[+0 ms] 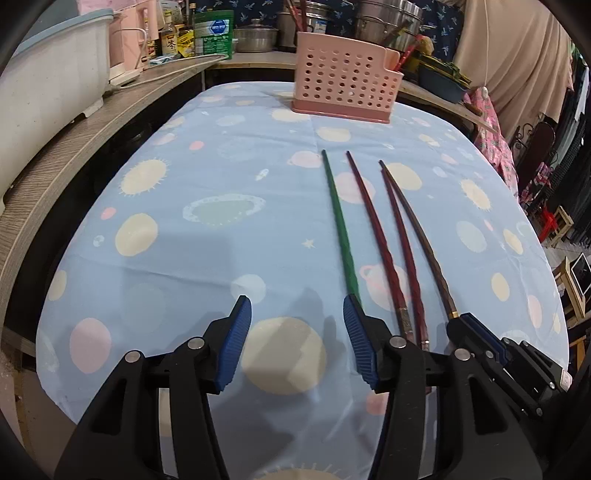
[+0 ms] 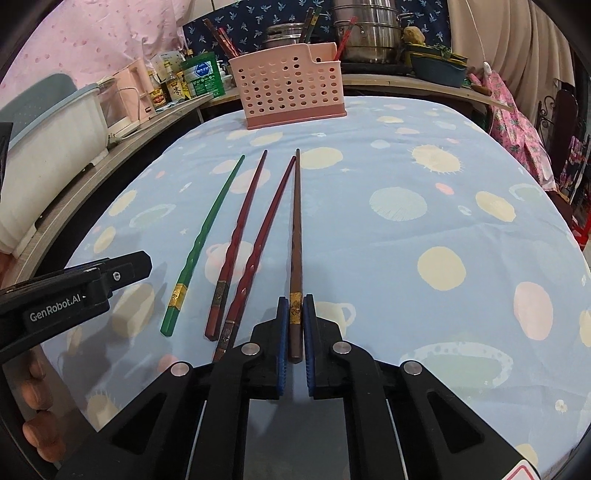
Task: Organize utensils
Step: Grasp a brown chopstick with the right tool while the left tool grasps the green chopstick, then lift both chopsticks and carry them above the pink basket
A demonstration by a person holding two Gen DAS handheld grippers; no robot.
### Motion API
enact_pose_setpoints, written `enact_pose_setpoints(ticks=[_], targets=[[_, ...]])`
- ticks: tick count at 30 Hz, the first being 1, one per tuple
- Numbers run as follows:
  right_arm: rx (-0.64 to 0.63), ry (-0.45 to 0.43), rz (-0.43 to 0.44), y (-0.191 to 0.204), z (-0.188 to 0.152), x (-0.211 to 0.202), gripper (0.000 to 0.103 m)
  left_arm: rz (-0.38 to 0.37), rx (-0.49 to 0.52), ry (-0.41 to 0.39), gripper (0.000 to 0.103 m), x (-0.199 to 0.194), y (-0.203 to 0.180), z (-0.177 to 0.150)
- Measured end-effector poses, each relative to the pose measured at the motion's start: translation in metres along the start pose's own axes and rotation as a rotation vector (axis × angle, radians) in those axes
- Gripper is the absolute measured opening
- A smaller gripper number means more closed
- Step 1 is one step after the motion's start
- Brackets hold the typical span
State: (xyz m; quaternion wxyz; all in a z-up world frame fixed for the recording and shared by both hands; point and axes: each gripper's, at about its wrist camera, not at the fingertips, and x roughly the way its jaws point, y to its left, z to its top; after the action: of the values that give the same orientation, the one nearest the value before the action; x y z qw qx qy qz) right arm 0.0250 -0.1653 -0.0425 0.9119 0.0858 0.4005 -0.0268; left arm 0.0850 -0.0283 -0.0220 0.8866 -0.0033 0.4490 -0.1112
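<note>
Several chopsticks lie side by side on the blue patterned tablecloth point(image 1: 184, 258): a green one point(image 1: 338, 221) point(image 2: 207, 236), two dark red ones point(image 1: 373, 229) point(image 2: 240, 236) point(image 2: 264, 236), and a brown one point(image 1: 417, 236) point(image 2: 296, 229). My right gripper point(image 2: 295, 306) is shut on the thick end of the brown chopstick, which still rests along the table; it also shows in the left wrist view point(image 1: 476, 328). My left gripper point(image 1: 297, 314) is open and empty, just left of the green chopstick's near end. A pink perforated utensil holder point(image 1: 343, 85) point(image 2: 290, 86) stands at the table's far end.
A wooden counter point(image 1: 74, 147) runs along the left with a white tub point(image 1: 44, 85), bottles and a green tin point(image 1: 214, 31). Steel pots point(image 2: 365, 29) and a blue basin point(image 2: 437, 70) sit behind the holder. Pink cloth point(image 2: 517, 129) and furniture are at the right.
</note>
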Motion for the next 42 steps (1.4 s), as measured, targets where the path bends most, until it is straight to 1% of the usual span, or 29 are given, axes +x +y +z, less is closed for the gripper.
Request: enact_pose_setpoints(ticks=[7, 12, 18, 21, 23, 24, 26, 35, 38, 42], targets=[[0.023, 0.0, -0.002, -0.007, -0.005, -0.006, 0.007, -0.022, 0.026, 0.025, 0.05, 0.006, -0.014, -0.007], [0.028, -0.001, 0.0, -0.008, -0.007, -0.008, 0.007, -0.012, 0.03, 0.05, 0.049, 0.016, -0.018, -0.012], [0.028, -0.002, 0.0, -0.009, -0.007, -0.008, 0.007, 0.008, 0.048, 0.039, 0.048, 0.016, -0.02, -0.012], [0.028, -0.002, 0.0, -0.008, -0.007, -0.008, 0.007, 0.024, 0.057, 0.035, 0.042, 0.017, -0.022, -0.013], [0.027, -0.002, -0.001, -0.008, -0.008, -0.008, 0.007, 0.031, 0.063, 0.033, 0.029, 0.017, -0.022, -0.012], [0.025, -0.003, -0.002, -0.009, -0.008, -0.008, 0.007, 0.03, 0.064, 0.034, 0.027, 0.016, -0.022, -0.012], [0.023, -0.003, -0.003, -0.009, -0.008, -0.009, 0.007, 0.019, 0.06, 0.038, 0.008, 0.016, -0.02, -0.011], [0.029, 0.002, 0.002, -0.01, -0.006, -0.013, 0.007, -0.017, 0.038, 0.054, 0.007, 0.011, -0.012, -0.005], [0.033, -0.018, 0.005, -0.012, 0.0, -0.02, 0.007, -0.027, 0.029, 0.038, 0.007, 0.002, -0.01, 0.001], [0.048, -0.063, 0.016, -0.016, 0.016, -0.036, 0.007, -0.039, 0.017, -0.004, 0.007, -0.015, -0.007, 0.016]])
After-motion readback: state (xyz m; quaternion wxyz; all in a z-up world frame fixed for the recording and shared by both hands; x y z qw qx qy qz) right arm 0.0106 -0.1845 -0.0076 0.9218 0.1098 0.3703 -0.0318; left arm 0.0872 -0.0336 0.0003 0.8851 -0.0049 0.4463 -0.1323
